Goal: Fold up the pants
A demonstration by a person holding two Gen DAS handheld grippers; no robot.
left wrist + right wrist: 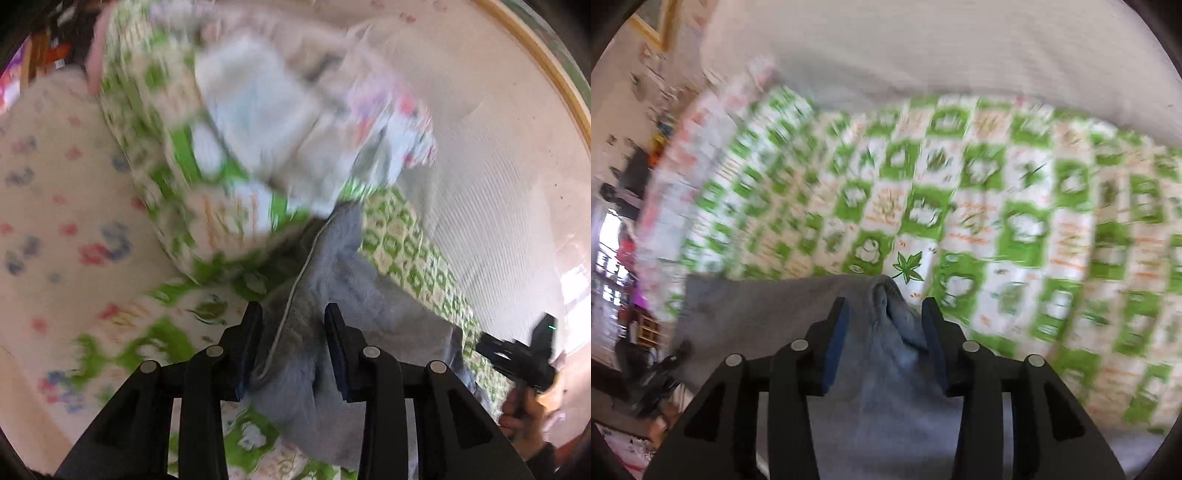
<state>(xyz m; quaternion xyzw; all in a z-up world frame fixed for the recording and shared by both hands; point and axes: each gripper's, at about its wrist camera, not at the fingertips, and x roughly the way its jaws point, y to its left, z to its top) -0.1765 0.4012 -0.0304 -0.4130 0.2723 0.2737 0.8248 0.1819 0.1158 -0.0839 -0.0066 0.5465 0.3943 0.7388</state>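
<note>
Grey-blue pants [332, 288] hang over a green-and-white patterned bedsheet [406, 251]. My left gripper [293, 314] is shut on a bunched fold of the pants with a pale cord running along it. My right gripper [886, 306] is shut on another bunched part of the pants [886, 369], held just above the sheet [997, 206]. The right gripper also shows at the lower right of the left wrist view [517, 354], held by a hand. Both views are motion-blurred.
A pile of light clothes [280, 122] lies on the sheet beyond the pants. A flowered cover [55, 221] lies to the left. A white ribbed blanket [923, 48] lies beyond the sheet. A wooden-framed edge [546, 62] runs at the upper right.
</note>
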